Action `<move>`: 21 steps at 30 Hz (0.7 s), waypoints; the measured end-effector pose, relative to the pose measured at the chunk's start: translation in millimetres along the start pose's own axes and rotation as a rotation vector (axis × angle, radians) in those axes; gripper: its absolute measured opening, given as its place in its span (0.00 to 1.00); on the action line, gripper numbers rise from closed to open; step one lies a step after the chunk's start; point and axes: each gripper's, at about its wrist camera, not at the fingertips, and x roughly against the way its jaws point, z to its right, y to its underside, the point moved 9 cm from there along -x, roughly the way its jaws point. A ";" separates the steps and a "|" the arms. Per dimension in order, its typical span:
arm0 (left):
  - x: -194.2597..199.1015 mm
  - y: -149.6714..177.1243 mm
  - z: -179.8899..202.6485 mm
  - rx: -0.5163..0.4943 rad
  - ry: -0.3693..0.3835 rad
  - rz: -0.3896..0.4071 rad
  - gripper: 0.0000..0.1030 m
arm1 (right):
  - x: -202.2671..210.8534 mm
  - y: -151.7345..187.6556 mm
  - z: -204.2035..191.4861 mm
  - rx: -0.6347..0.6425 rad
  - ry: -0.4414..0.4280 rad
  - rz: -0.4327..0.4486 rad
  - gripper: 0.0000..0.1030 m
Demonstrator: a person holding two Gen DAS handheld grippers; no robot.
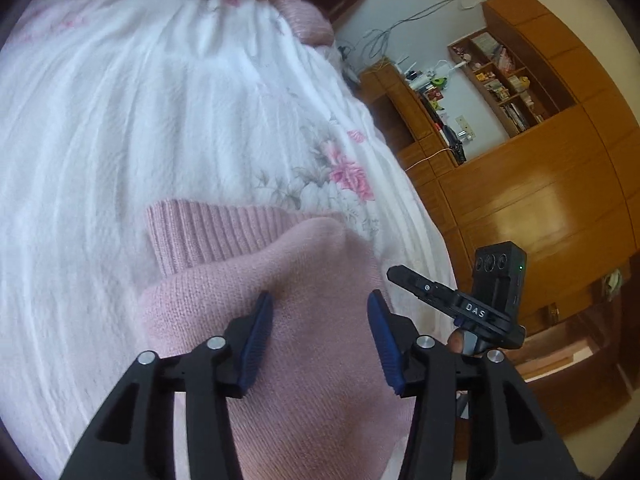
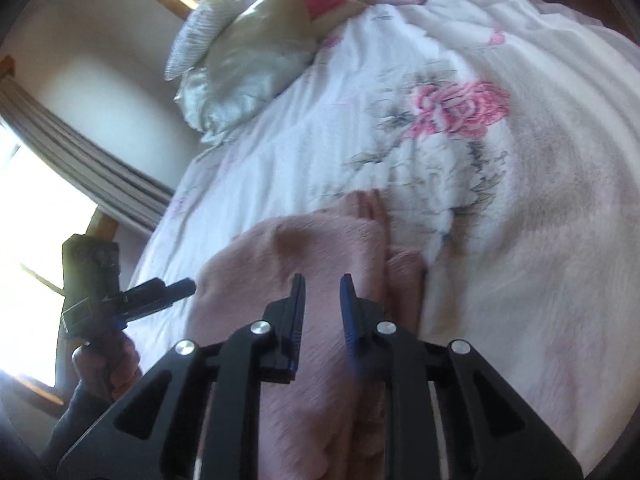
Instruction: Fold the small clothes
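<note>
A pink knitted sweater (image 1: 304, 280) lies on the white floral bedspread (image 1: 160, 120), its ribbed hem (image 1: 208, 232) pointing away from me. My left gripper (image 1: 320, 308) hovers open just above the sweater, with nothing between its blue pads. To the right of it in the left wrist view shows the other gripper's body (image 1: 488, 300). In the right wrist view the same pink sweater (image 2: 304, 252) lies bunched in folds below my right gripper (image 2: 322, 286). That gripper stands open with a narrow gap and holds nothing. The left gripper (image 2: 160, 288) shows at the left, held by a hand (image 2: 104, 360).
A pale satin pillow (image 2: 244, 64) and pink bedding (image 1: 308, 20) lie at the head of the bed. Wooden cabinets and shelves (image 1: 540, 160) stand beyond the bed's right edge. A window with a striped curtain (image 2: 80, 152) is on the other side.
</note>
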 end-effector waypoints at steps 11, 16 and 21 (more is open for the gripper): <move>-20.3 46.1 -17.7 -0.010 -0.093 -0.072 0.17 | -12.6 36.3 2.7 0.051 0.043 -0.108 0.07; -4.0 87.2 6.2 -0.119 -0.080 -0.112 0.44 | 9.6 71.3 -25.2 0.142 0.007 -0.128 0.03; -23.0 96.8 -28.9 -0.062 -0.151 -0.135 0.03 | -8.2 87.1 17.5 0.026 0.060 -0.142 0.00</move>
